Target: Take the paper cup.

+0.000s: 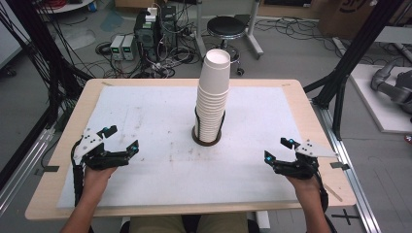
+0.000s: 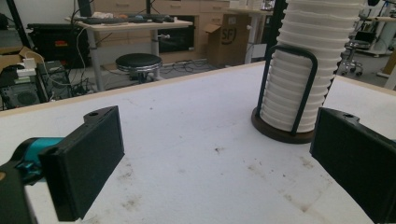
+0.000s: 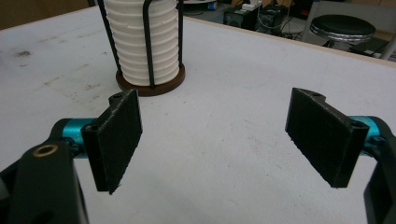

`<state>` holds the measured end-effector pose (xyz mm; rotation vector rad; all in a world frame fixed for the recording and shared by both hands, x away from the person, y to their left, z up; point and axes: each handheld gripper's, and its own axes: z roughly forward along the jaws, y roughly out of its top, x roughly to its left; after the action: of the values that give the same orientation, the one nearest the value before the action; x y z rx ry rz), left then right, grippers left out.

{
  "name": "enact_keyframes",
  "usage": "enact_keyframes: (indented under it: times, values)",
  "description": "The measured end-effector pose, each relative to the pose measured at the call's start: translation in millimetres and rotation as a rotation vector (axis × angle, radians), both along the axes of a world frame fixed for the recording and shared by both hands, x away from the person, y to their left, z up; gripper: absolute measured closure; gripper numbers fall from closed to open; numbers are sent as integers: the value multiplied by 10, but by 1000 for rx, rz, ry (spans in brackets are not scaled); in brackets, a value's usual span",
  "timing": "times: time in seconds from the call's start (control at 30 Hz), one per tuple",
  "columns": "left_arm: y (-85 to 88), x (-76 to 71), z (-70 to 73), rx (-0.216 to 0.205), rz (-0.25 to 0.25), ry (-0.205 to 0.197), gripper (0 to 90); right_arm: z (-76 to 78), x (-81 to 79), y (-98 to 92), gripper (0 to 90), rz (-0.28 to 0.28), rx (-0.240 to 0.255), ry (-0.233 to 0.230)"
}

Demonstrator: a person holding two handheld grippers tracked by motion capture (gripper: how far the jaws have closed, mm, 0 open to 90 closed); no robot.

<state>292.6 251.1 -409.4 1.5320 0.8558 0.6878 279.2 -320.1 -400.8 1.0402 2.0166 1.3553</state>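
A tall stack of white paper cups [image 1: 213, 94] stands upright in a dark round holder [image 1: 206, 139] with black wire uprights, at the middle of the white mat [image 1: 160, 165]. My left gripper [image 1: 120, 138] rests low at the mat's left side, jaws wide apart and empty. My right gripper [image 1: 279, 150] sits at the mat's right front, also open with nothing between its pads. From the left gripper view the cup stack [image 2: 308, 70] rises at the right, beyond my open gripper [image 2: 219, 163]. From the right gripper view the stack [image 3: 140, 42] stands at the upper left, past my open gripper [image 3: 217, 135].
The wooden table [image 1: 58, 145] ends shortly past the mat on every side. Black frame posts [image 1: 354, 53] flank it. On the floor beyond lie a black stool [image 1: 226, 29], computer boxes [image 1: 150, 29] and tangled cables.
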Motion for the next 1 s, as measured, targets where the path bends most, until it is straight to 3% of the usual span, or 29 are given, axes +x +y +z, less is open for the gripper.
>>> enact_keyframes:
  times: [0.13, 0.33, 0.47, 0.73, 0.9, 0.93, 1.0]
  values:
    - [-3, 20, 14, -40, -9, 15, 29, 5, -24, -23, 193, -7, 9, -2]
    - [-8, 56, -9, -61, -4, 32, 28, 2, -40, -46, 193, -19, 31, 2]
    - [-12, 95, -4, -35, -12, 32, 29, 6, -34, -40, 193, -10, 28, 16]
    - [-36, 38, -9, -55, -29, 59, 29, 125, 3, 11, 193, 6, 75, 42]
    - [-103, 56, -29, -41, -41, 70, 29, 419, 77, 114, 193, 76, 109, 16]
    - [-103, 56, -29, -41, -41, 70, 28, 419, 77, 114, 193, 76, 109, 16]
    - [-114, 64, -33, -33, -48, 70, 28, 610, 155, 165, 193, 111, 100, -1]
